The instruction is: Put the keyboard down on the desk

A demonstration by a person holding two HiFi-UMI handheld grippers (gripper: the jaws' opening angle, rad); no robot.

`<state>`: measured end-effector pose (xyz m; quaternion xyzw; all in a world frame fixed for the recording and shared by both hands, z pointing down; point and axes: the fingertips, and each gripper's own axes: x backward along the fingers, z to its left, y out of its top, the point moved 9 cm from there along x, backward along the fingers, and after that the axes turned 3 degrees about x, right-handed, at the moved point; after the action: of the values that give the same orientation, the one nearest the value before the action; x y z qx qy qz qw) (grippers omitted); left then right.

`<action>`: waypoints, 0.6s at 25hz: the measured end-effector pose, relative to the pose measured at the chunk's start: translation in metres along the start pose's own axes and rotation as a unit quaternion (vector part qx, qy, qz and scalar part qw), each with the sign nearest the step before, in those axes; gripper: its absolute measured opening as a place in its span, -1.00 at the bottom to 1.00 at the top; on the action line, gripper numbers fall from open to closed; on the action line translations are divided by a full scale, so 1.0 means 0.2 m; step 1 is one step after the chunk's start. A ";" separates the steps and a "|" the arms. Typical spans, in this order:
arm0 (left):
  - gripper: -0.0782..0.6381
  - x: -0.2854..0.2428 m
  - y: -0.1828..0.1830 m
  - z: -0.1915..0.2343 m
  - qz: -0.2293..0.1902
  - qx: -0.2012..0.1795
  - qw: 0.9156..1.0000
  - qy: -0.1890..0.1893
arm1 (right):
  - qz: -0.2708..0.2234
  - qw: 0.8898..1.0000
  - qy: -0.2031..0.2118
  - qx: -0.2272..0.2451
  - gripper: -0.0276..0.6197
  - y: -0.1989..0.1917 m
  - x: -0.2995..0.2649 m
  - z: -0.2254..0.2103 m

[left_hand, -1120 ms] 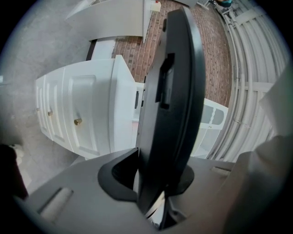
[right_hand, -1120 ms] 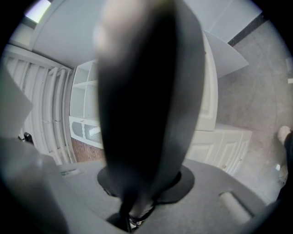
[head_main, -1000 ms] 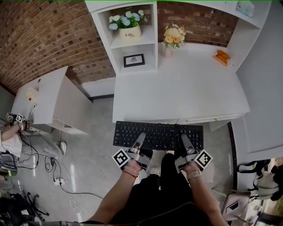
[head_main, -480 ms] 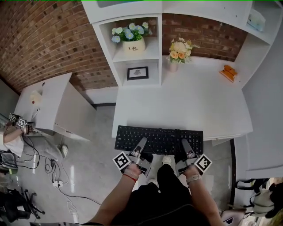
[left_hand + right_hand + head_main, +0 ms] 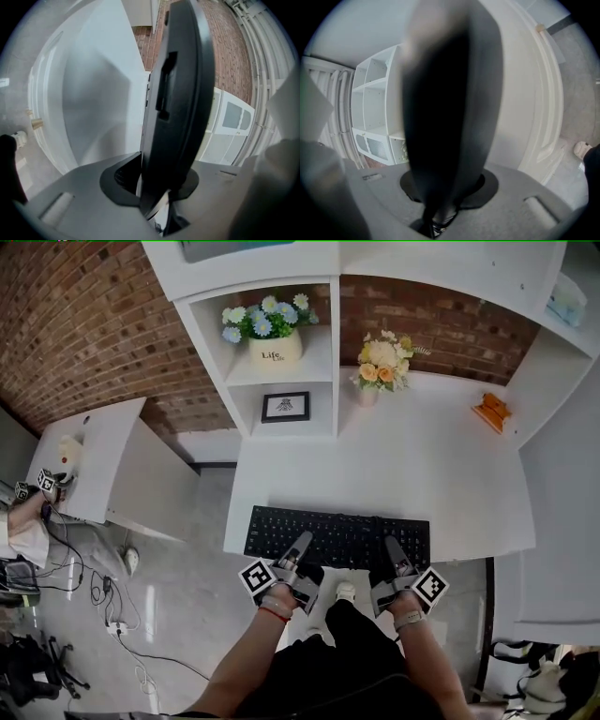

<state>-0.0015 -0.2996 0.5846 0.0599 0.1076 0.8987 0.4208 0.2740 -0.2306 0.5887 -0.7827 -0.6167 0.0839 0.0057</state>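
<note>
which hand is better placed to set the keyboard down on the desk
Neither alone: left gripper and right gripper each clamp the keyboard by its near edge, over the desk, so lowering together seems best.

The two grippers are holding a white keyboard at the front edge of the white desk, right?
Not quite. The keyboard is black, not white, as the head view shows plainly. The rest is right: the left gripper and the right gripper each hold its near side, and it sits at the front edge of the white desk.
</note>
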 end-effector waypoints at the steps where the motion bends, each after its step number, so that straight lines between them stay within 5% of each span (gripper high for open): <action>1: -0.57 -0.03 0.00 0.01 0.000 0.002 1.000 0.002 | 0.001 1.000 -0.002 -0.002 -0.66 0.02 -0.02 0.00; 15: -0.45 -0.38 0.07 0.01 0.041 -0.025 0.998 0.051 | 0.012 0.999 -0.022 -0.021 -0.67 0.28 -0.30 -0.04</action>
<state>0.0368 -0.3665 0.5878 0.0079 0.1037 0.9194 0.3793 0.3154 -0.3019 0.5969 -0.7878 -0.6091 0.0880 -0.0250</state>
